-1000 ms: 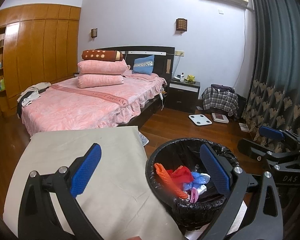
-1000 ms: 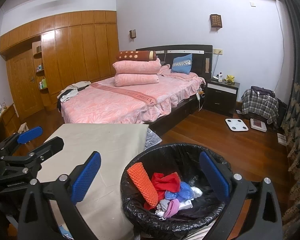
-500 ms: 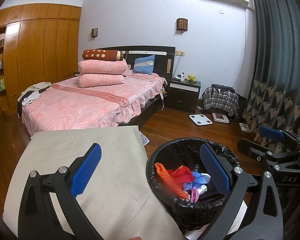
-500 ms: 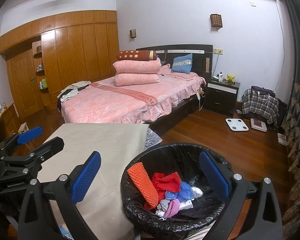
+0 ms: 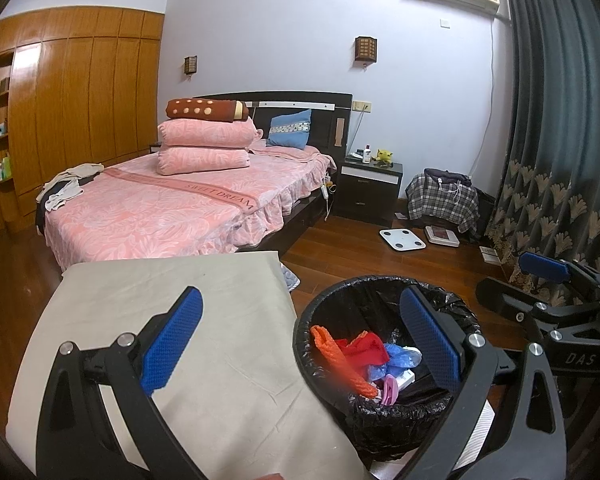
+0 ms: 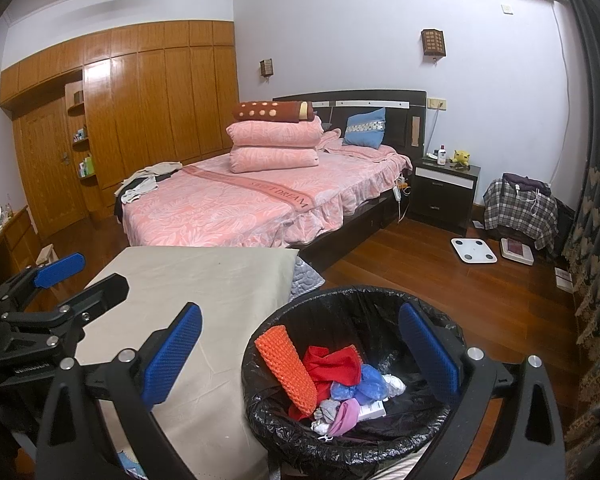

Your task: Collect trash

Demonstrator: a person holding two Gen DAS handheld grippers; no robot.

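Observation:
A bin lined with a black bag (image 5: 324,320) (image 6: 300,432) stands beside a table under a beige cloth (image 5: 204,344) (image 6: 220,280). Inside lie an orange knitted piece (image 6: 286,368), a red cloth (image 6: 332,366), blue plastic (image 6: 364,384), a pink scrap and a small white box. My left gripper (image 5: 300,340) hangs open over the table's right edge and the bin, holding nothing. My right gripper (image 6: 300,356) is open and empty above the bin. Each gripper also shows at the edge of the other's view: the right gripper (image 5: 548,276), the left gripper (image 6: 56,272).
Behind the table stands a bed with a pink cover (image 5: 172,208) and stacked pillows. A dark nightstand (image 5: 370,188), a white scale (image 5: 402,239) and a plaid-covered heap (image 5: 444,200) sit on the wooden floor. A patterned curtain (image 5: 548,160) hangs at the right; a wardrobe (image 5: 80,100) lines the left wall.

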